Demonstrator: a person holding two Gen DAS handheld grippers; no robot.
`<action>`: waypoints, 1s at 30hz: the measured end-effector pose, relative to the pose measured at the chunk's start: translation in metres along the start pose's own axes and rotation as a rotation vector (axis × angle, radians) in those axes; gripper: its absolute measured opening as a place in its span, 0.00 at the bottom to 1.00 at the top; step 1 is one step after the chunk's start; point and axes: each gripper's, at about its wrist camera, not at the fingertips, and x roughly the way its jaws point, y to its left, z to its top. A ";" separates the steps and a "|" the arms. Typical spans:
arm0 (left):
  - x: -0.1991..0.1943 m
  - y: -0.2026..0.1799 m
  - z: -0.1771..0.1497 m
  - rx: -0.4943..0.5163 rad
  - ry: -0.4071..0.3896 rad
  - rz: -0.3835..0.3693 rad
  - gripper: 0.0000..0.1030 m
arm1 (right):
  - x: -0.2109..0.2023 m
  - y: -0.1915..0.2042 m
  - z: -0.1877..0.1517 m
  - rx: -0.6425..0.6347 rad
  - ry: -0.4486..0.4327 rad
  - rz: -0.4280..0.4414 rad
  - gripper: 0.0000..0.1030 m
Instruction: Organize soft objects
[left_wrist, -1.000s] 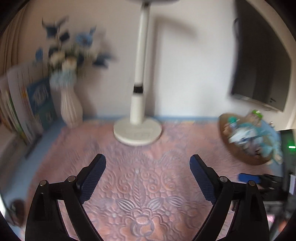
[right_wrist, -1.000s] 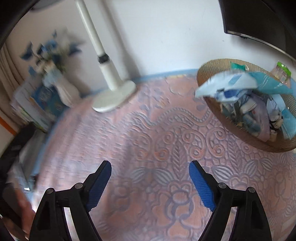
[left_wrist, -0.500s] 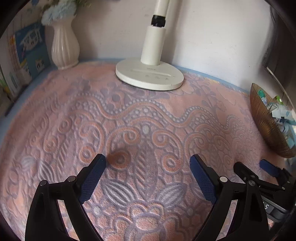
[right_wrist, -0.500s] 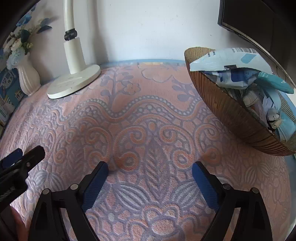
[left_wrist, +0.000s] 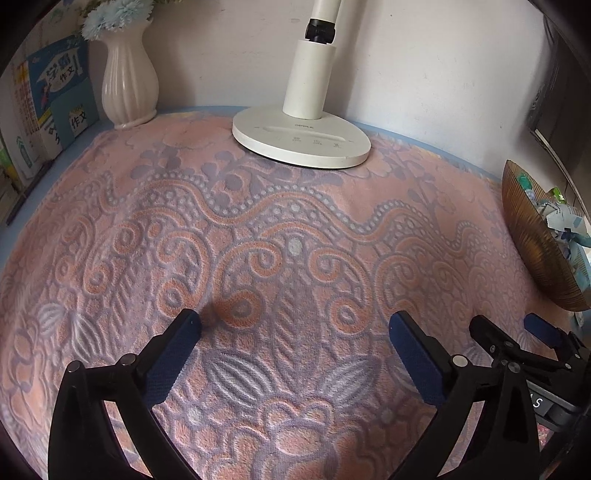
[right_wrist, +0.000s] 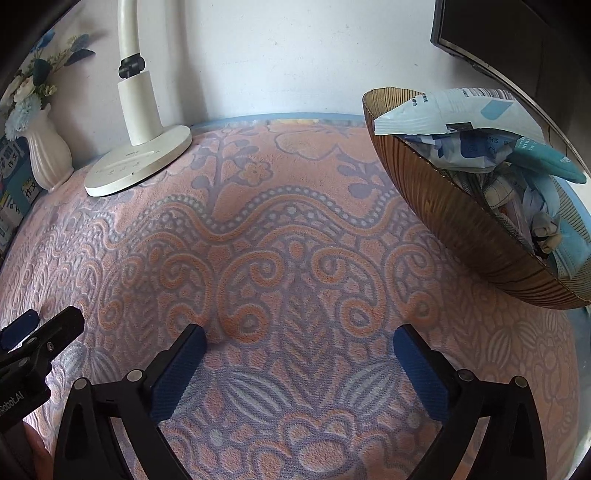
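Observation:
A brown ribbed bowl (right_wrist: 461, 229) at the right holds several soft packets and pouches; a pale blue and white packet (right_wrist: 458, 110) lies on top. In the left wrist view the bowl (left_wrist: 535, 240) sits at the far right edge. My left gripper (left_wrist: 293, 319) hovers low over the pink patterned cloth (left_wrist: 295, 221), its jaws opening with nothing between them. My right gripper (right_wrist: 299, 332) does the same beside it, jaws opening and empty, the bowl up and to its right. Each view catches the other gripper: the right gripper (left_wrist: 506, 321), the left gripper (right_wrist: 48, 317).
A white lamp base (left_wrist: 301, 136) stands at the back by the wall. A white vase (left_wrist: 129, 81) of blue flowers and upright books (left_wrist: 48, 107) fill the back left corner. A dark screen (right_wrist: 498, 37) hangs behind the bowl.
Both grippers have come down and tipped toward the cloth, so the wall and screen have slid out of view. Their jaws have spread a little wider.

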 end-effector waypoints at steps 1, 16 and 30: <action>0.000 0.000 -0.001 -0.001 -0.001 0.003 0.99 | 0.000 0.000 0.000 -0.002 0.001 0.001 1.00; 0.002 -0.003 -0.001 0.017 0.003 0.032 0.99 | 0.000 0.000 -0.001 0.002 0.005 0.003 1.00; 0.003 -0.002 0.000 0.022 0.003 0.036 0.99 | 0.000 0.000 -0.001 0.003 0.006 0.001 1.00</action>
